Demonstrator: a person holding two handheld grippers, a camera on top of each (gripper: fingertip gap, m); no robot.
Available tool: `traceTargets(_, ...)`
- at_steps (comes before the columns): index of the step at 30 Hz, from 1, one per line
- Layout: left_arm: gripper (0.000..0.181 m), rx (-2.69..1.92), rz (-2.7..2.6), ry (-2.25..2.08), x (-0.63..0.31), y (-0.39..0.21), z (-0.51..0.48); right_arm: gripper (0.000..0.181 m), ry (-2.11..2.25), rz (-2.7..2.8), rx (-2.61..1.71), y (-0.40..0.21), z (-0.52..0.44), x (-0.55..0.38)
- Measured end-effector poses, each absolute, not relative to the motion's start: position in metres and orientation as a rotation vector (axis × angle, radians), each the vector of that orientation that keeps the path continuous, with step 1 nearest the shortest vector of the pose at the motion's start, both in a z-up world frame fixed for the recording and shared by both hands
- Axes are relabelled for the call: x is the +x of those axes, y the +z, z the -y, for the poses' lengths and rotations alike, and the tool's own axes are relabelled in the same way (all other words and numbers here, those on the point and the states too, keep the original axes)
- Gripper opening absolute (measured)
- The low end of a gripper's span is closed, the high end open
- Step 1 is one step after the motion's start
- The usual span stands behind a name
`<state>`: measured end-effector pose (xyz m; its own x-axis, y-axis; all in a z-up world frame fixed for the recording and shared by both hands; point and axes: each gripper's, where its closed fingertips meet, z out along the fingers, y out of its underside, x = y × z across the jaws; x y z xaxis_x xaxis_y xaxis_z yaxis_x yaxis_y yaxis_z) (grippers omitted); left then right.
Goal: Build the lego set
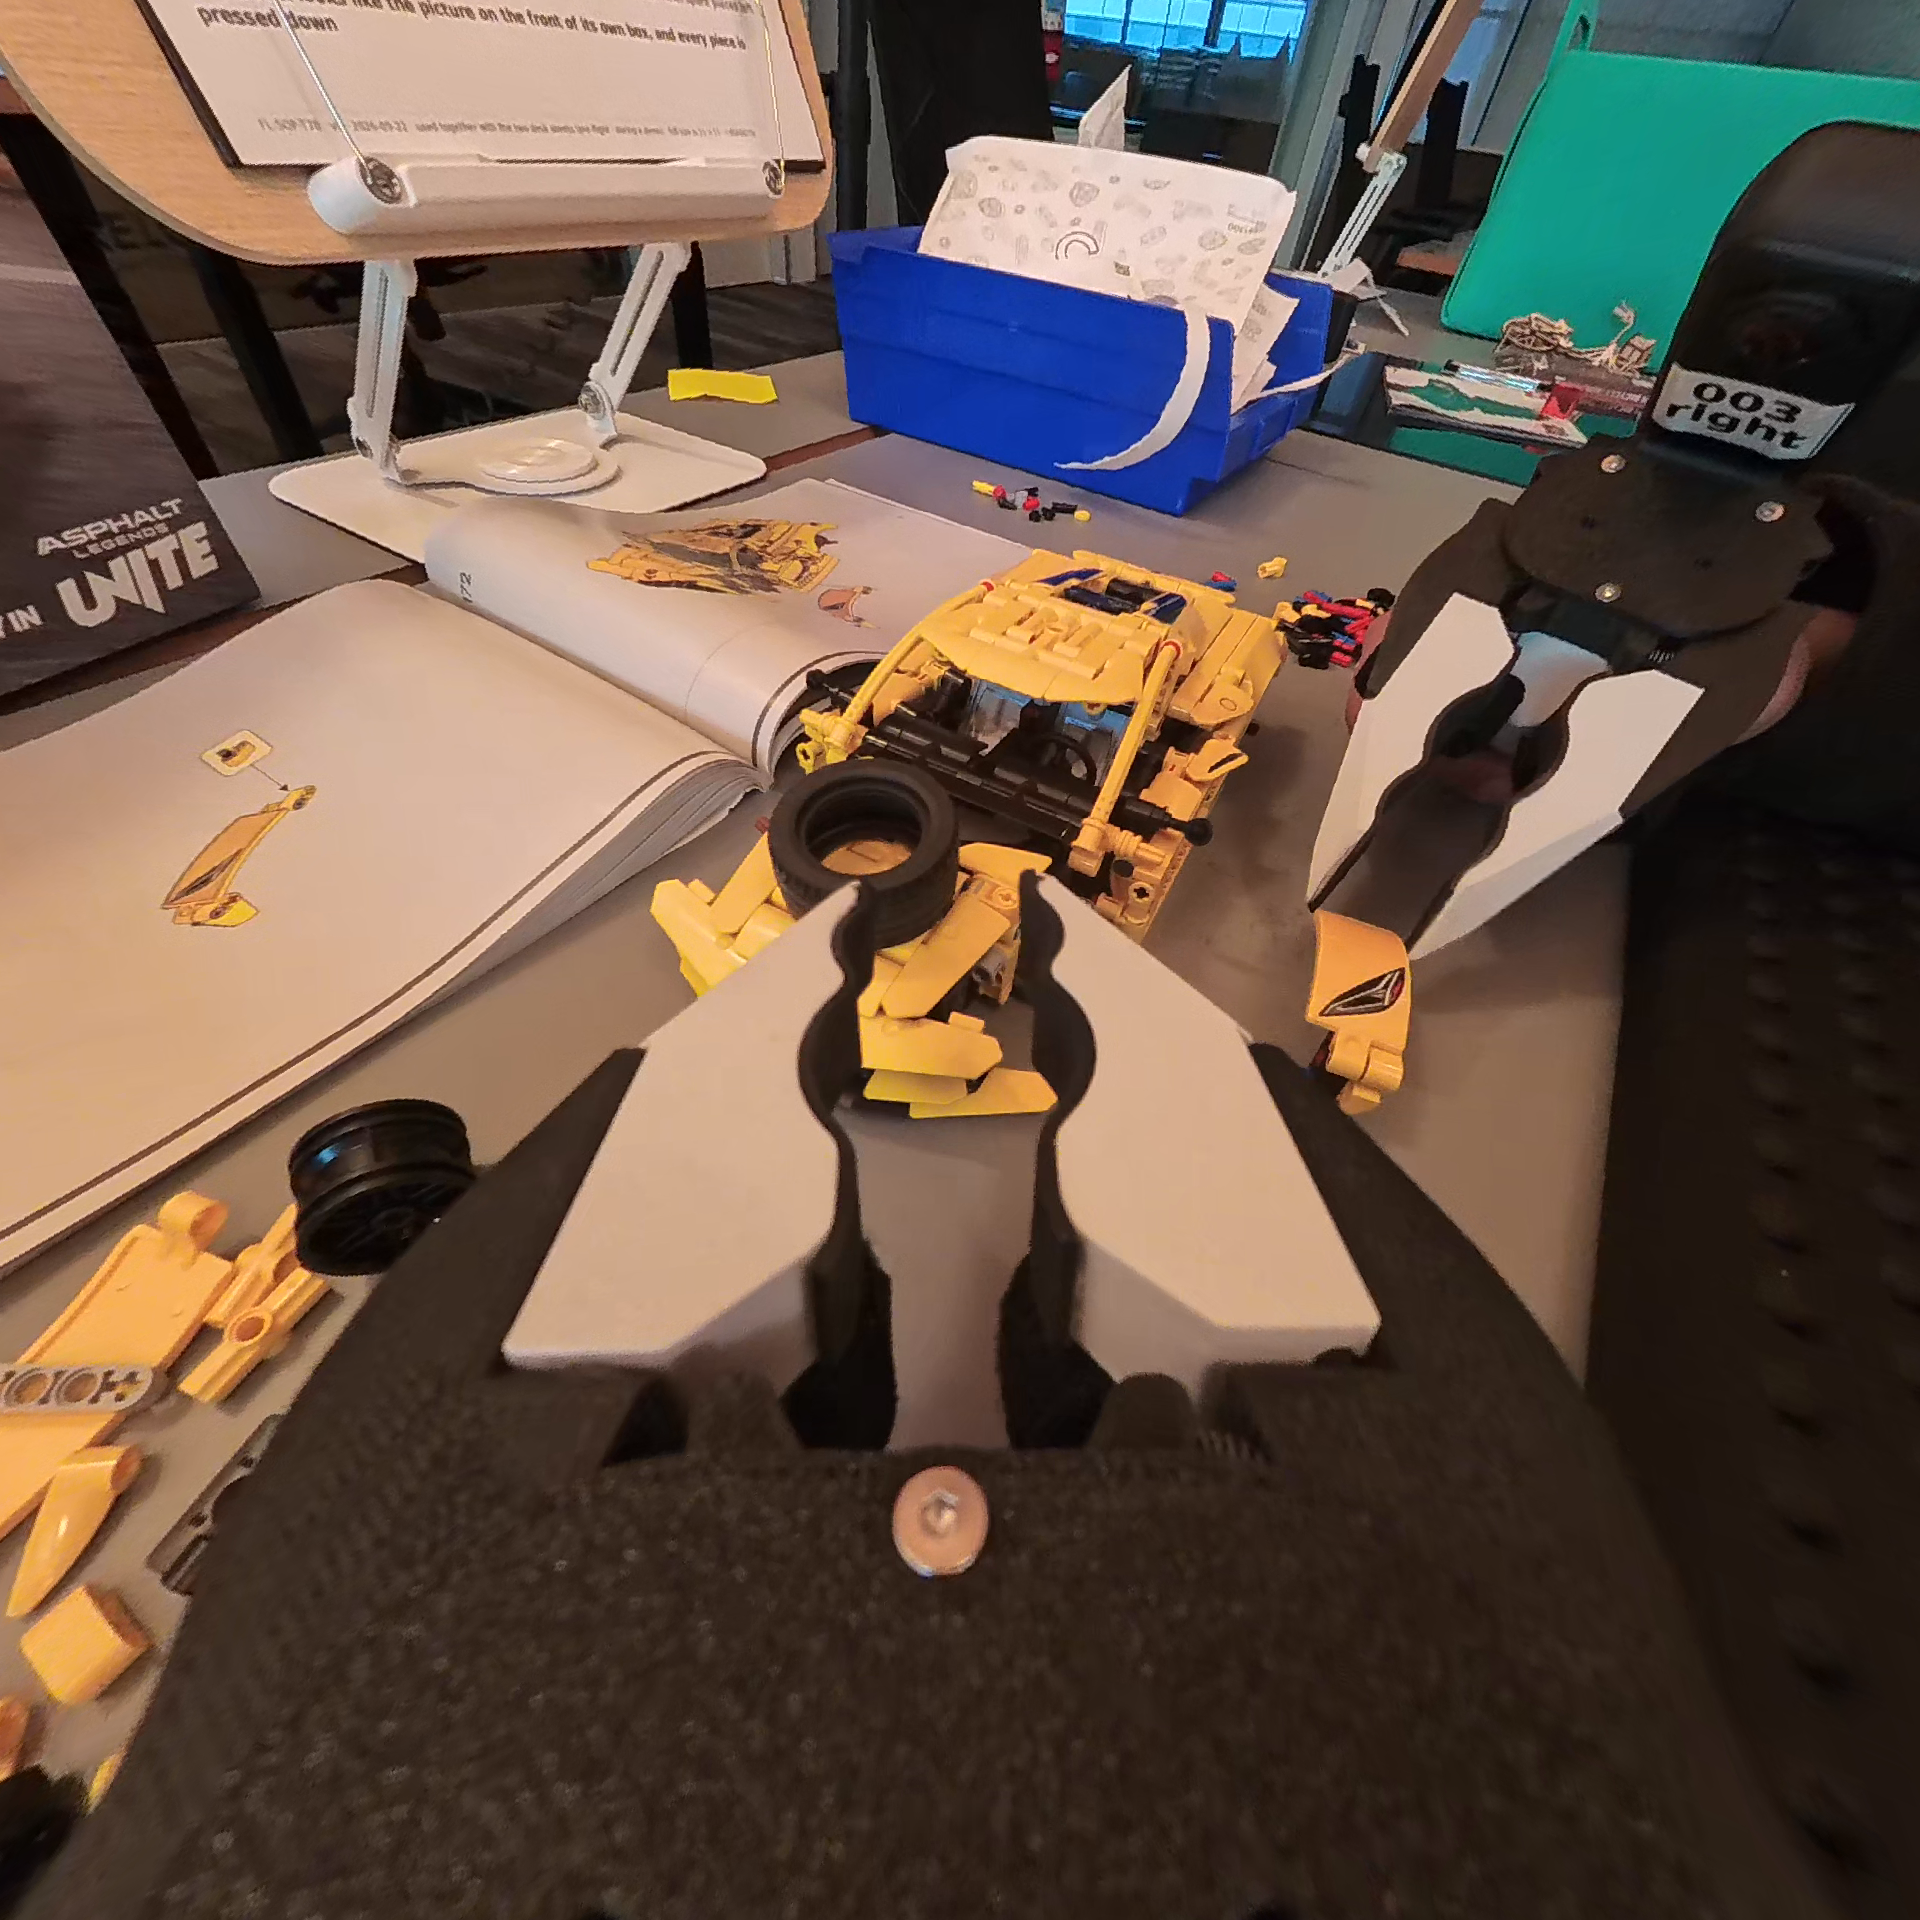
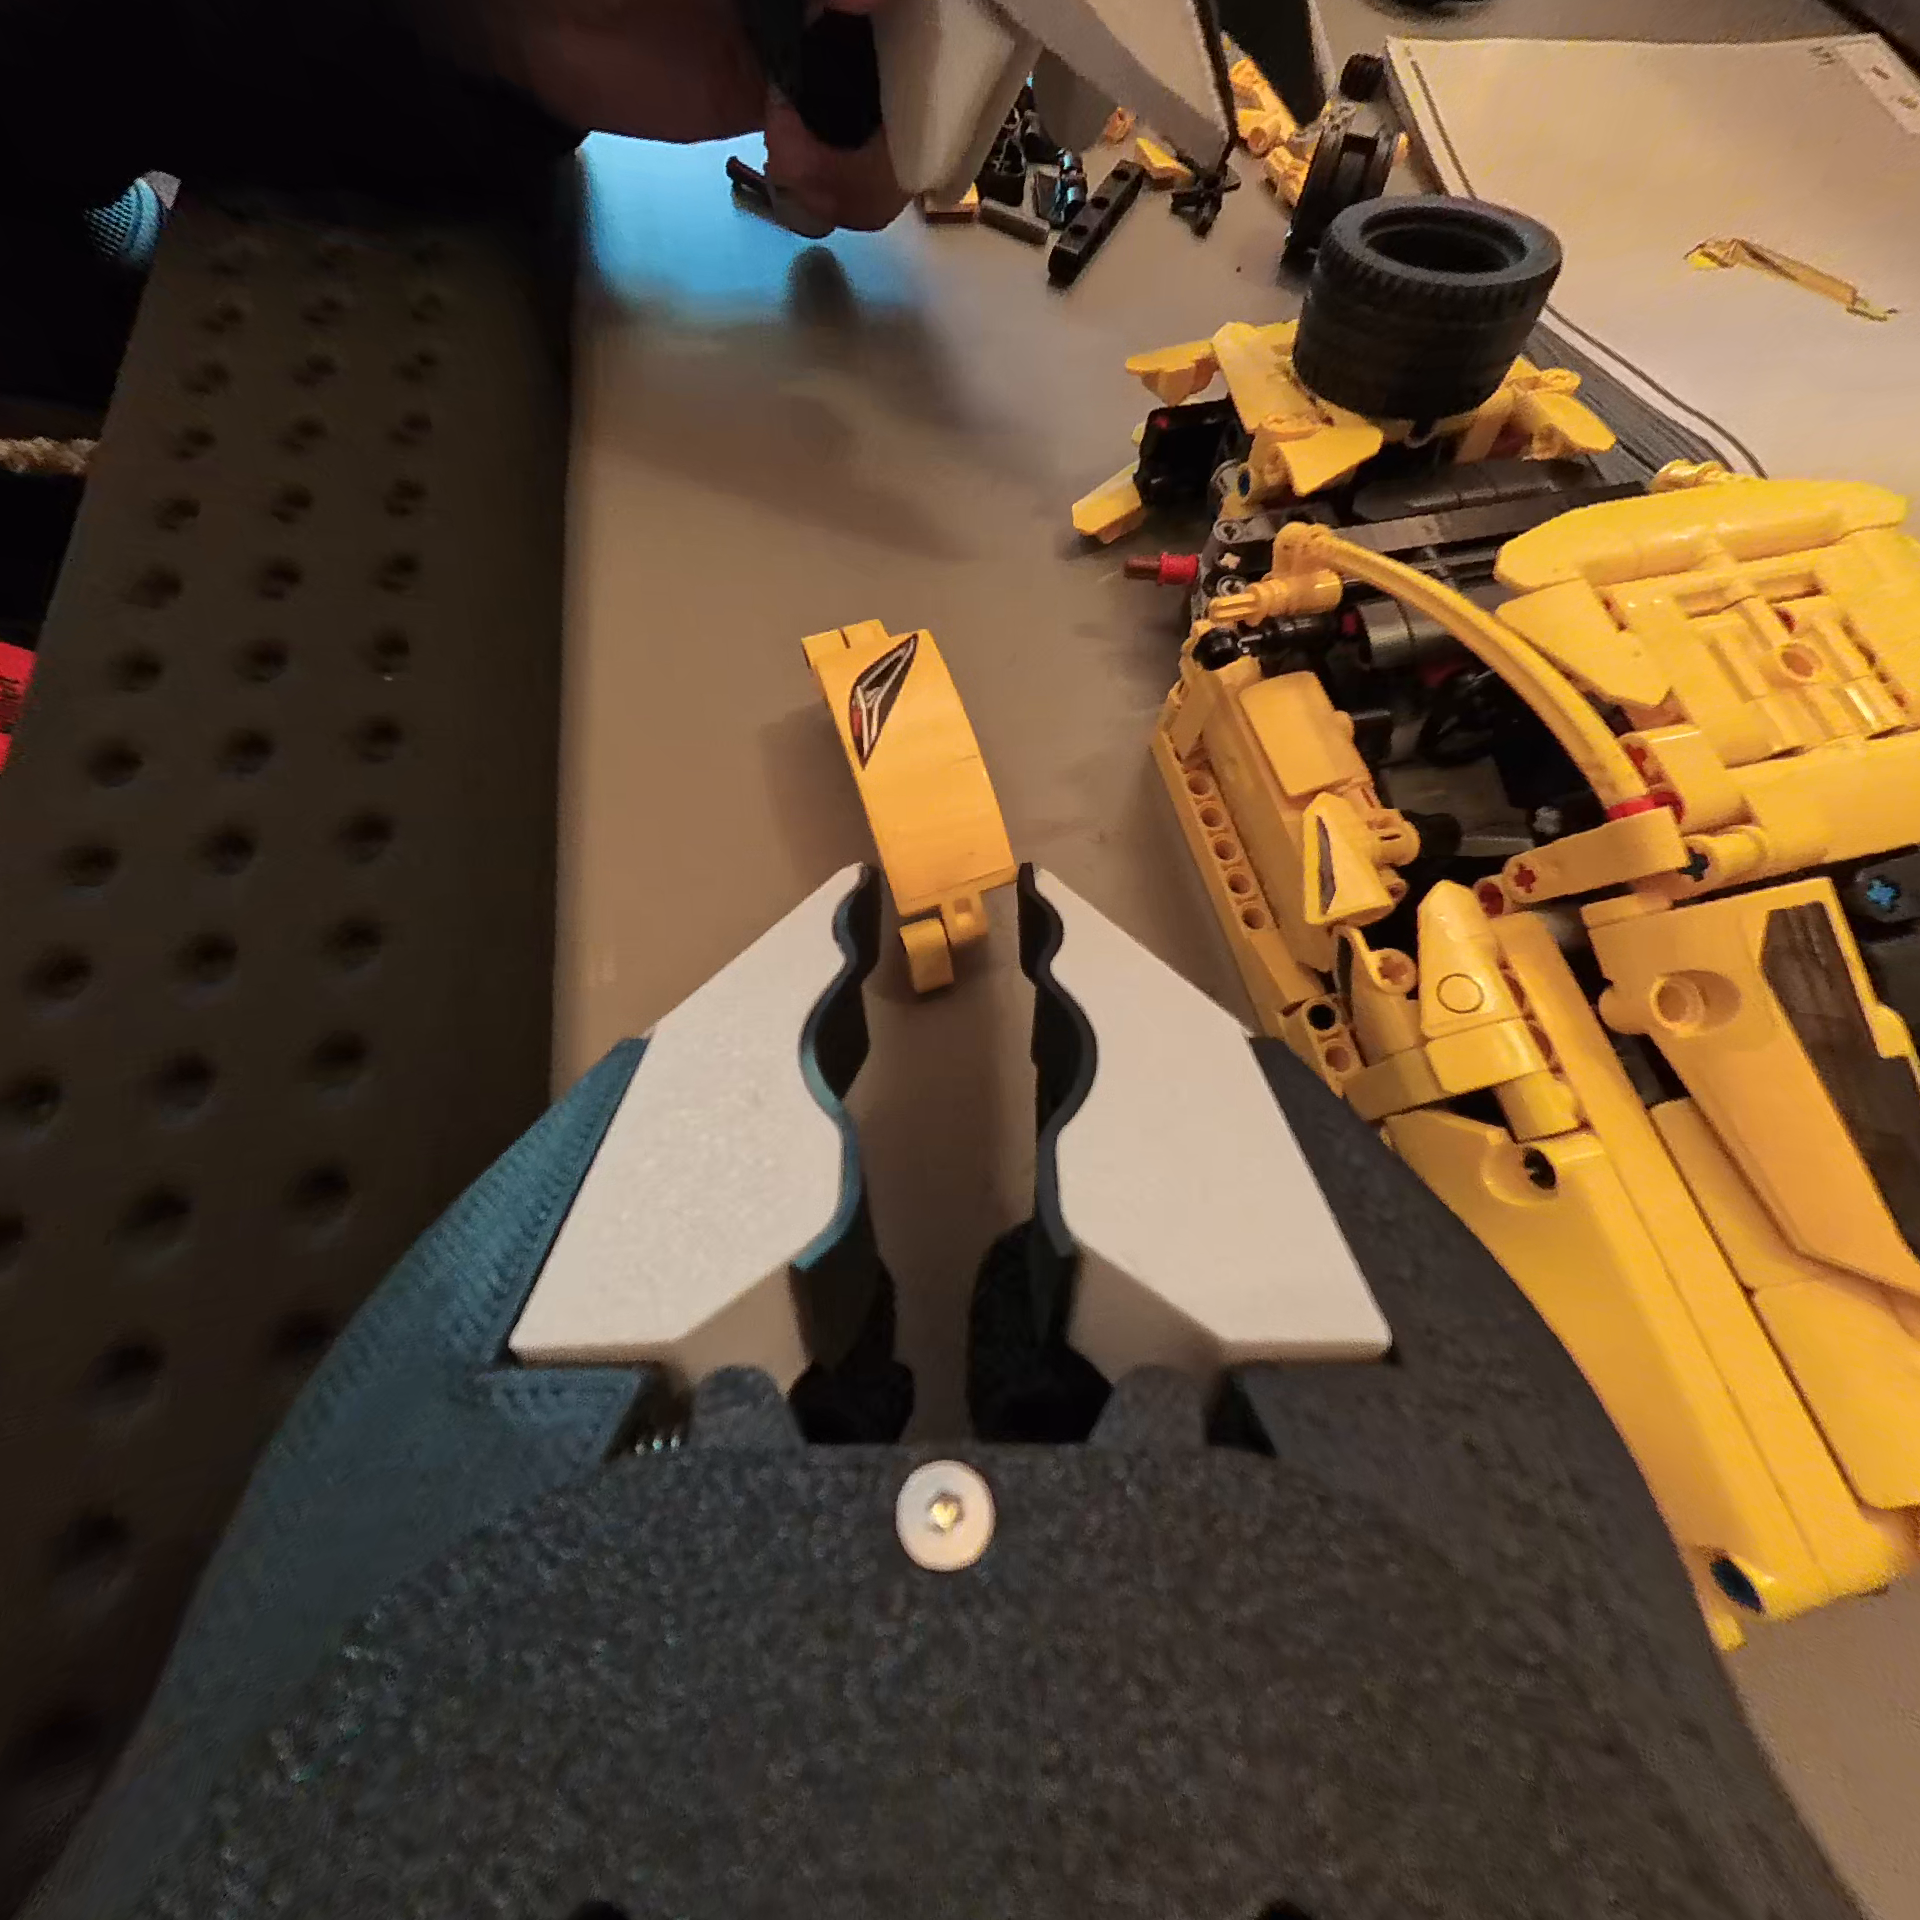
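Right wrist view: curved yellow panel (image 2: 920,774) lies between open hand-held gripper (image 2: 945,894) fingertips.

The yellow car (image 2: 1621,935) runs off the right edge in the right wrist view, so its far side cannot be seen. The left tool (image 1: 940,904) covers part of the pile of yellow pieces (image 1: 914,997) under the black tire (image 1: 868,831). The tiny red and black bits (image 1: 1029,502) by the blue bin (image 1: 1039,364) are too small to tell apart. The sheet on the stand (image 1: 488,73) is cut off at the top.
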<state>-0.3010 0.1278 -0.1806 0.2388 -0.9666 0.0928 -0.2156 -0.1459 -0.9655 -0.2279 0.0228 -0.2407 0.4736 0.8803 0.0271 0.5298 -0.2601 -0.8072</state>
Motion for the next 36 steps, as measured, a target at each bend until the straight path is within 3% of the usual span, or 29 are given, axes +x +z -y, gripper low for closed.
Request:
traceTargets(7, 0.027, -1.562, -1.171, -0.990, -0.299, -0.183, -0.124, 0.037, 0.591, 1.243, -2.017, -0.255, -0.017, -0.232)
traceTargets(13, 0.027, -1.554, -1.183, -0.987, -0.298, -0.183, -0.122, 0.017, 0.559, 1.236, -1.943, -0.245, -0.019, -0.234)
traceTargets(19, 0.027, -1.546, -1.168, -1.006, -0.298, -0.180, -0.122, 0.016, 0.492, 1.155, -1.851, -0.221, -0.030, -0.229)
traceTargets(26, 0.027, -1.540, -1.143, -1.034, -0.300, -0.176, -0.123, 0.015, -0.457, 1.158, -1.243, -0.140, -0.046, -0.208)
traceTargets(36, 0.027, -1.537, -1.144, -1.038, -0.299, -0.175, -0.122, 0.015, -0.585, 1.226, -1.147, -0.140, -0.040, -0.221)
